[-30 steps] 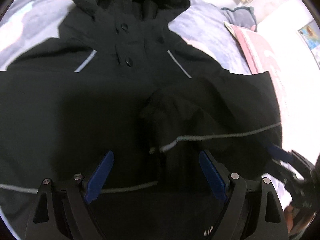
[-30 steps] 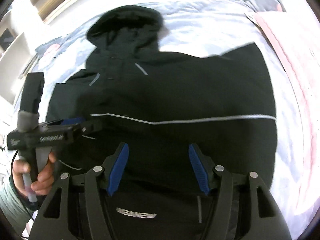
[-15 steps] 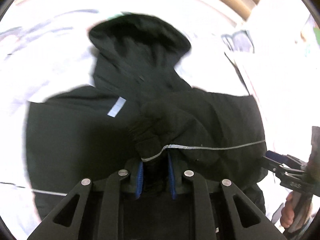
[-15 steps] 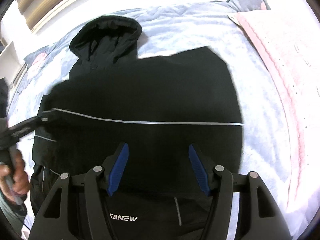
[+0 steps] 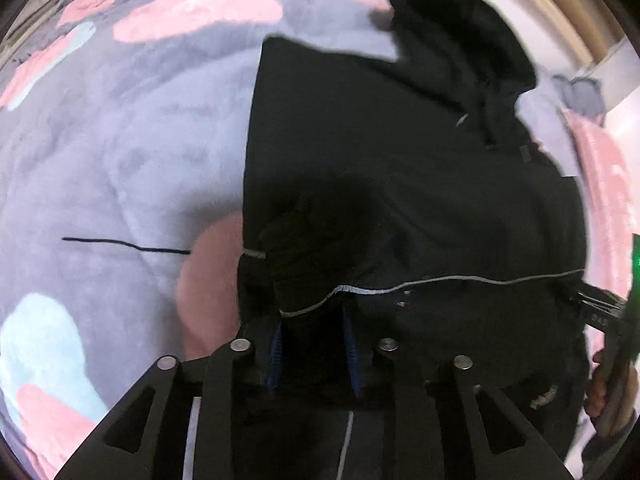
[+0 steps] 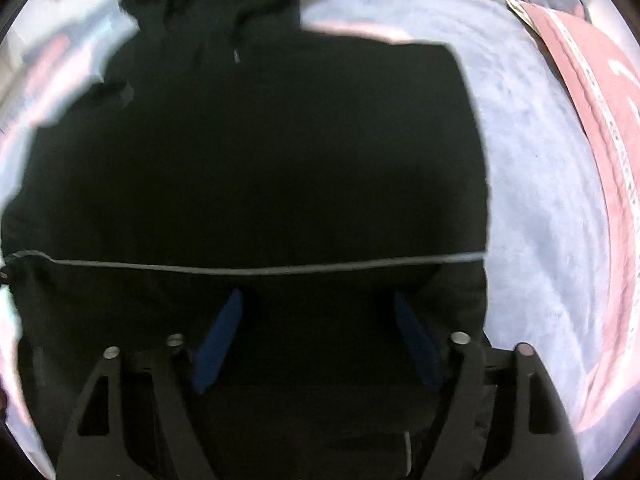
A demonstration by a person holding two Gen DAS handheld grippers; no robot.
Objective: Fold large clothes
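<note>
- Jacket (image 5: 420, 184), black and hooded, is spread on the bed (image 5: 120, 152), left side folded inward.
- Bunched fabric is pinched by the left gripper (image 5: 312, 344), its jaws lately eased.
- Right gripper (image 6: 316, 340) is held over it, jaws just widened, empty.
- Cloth is judged soft, bulky; hem piping (image 6: 260, 270) suits gripping.

The jacket (image 5: 400, 184) lies on the blanket (image 5: 120, 152), hood (image 5: 460, 28) at the far end; a cushion (image 6: 592, 128) lies right of it
</note>
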